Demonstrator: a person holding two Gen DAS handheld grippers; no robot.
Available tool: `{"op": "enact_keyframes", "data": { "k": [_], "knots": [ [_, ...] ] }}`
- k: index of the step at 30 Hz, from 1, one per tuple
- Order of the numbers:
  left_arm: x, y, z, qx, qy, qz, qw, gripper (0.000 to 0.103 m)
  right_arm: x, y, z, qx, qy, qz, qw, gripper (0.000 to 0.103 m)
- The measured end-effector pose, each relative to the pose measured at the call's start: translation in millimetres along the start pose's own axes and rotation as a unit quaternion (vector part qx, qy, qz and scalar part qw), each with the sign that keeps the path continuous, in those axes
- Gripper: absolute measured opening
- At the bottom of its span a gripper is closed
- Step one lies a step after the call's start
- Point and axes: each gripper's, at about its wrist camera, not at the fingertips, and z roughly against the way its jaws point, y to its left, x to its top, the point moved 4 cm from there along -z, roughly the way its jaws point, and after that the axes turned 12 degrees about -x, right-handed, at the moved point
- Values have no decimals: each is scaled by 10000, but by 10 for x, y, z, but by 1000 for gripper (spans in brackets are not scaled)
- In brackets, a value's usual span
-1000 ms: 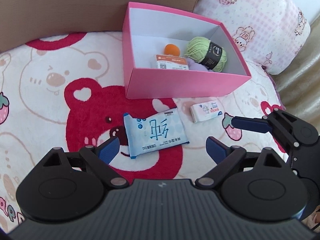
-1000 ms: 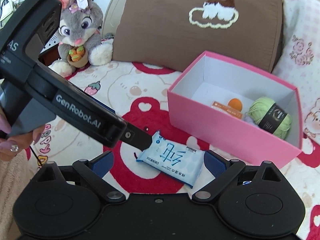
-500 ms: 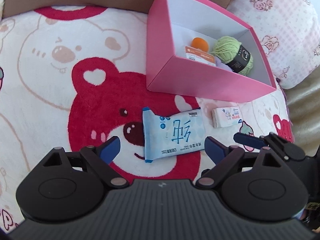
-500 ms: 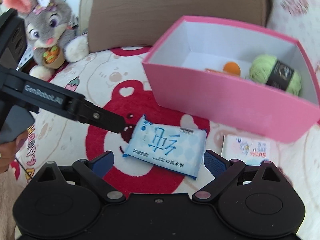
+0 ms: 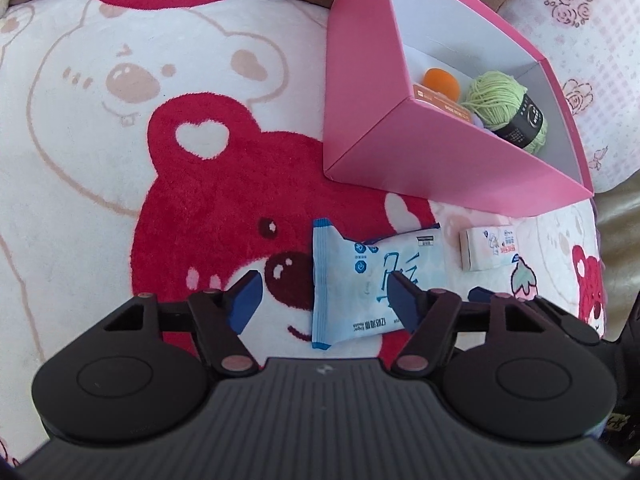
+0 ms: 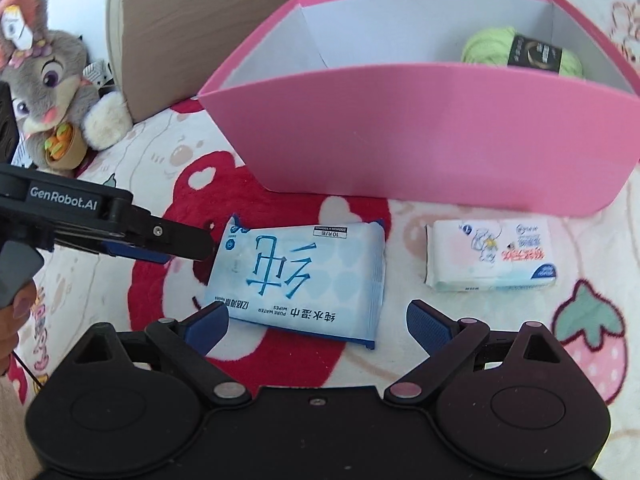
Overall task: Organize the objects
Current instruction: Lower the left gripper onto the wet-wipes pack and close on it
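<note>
A light blue pack of wet wipes (image 5: 376,276) lies flat on the bear-print blanket (image 5: 120,168), in front of an open pink box (image 5: 440,160). My left gripper (image 5: 324,298) hangs low over the pack's left end. Its jaws are closing with that end between them, and the left pad still stands apart from the pack. From the right wrist view, one of its fingers (image 6: 180,238) reaches the pack (image 6: 304,276) from the left. My right gripper (image 6: 316,320) is open wide at the pack's near edge. A small white tissue pack (image 6: 492,260) lies to the right.
Inside the pink box (image 6: 400,132) are green yarn (image 5: 504,108), an orange ball (image 5: 440,80) and an orange-edged packet (image 5: 436,100). A grey plush rabbit (image 6: 44,80) and a brown pillow (image 6: 168,40) sit behind on the left. A pink flowered pillow (image 5: 580,40) lies at the right.
Both grippers have come down toward the wipes pack, which now fills more of each view. The left jaws have narrowed around the pack's end. The right jaws stay wide.
</note>
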Motion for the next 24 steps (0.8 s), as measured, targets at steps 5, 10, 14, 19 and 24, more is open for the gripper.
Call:
{"op": "enact_keyframes", "data": {
  "k": [5, 10, 14, 19, 24],
  "knots": [
    [-25, -24, -129, 17, 98, -2, 10000, 53, -14, -2, -90, 64, 54, -195, 9998, 87],
    [-98, -14, -328, 294, 274, -39, 9992, 48, -7, -85, -142, -102, 167, -293, 9994, 66],
    [-106, -47, -339, 355, 186, -46, 9992, 46, 5, -122, -170, -64, 204, -348, 9992, 59],
    [-123, -66, -367, 248, 182, 36, 9995, 33, -5, -84, -203, -200, 224, -168, 9994, 55],
    [-156, -143, -379, 101, 138, -100, 9998, 28, 7, -105, -217, -198, 263, -162, 9993, 55]
  ]
}}
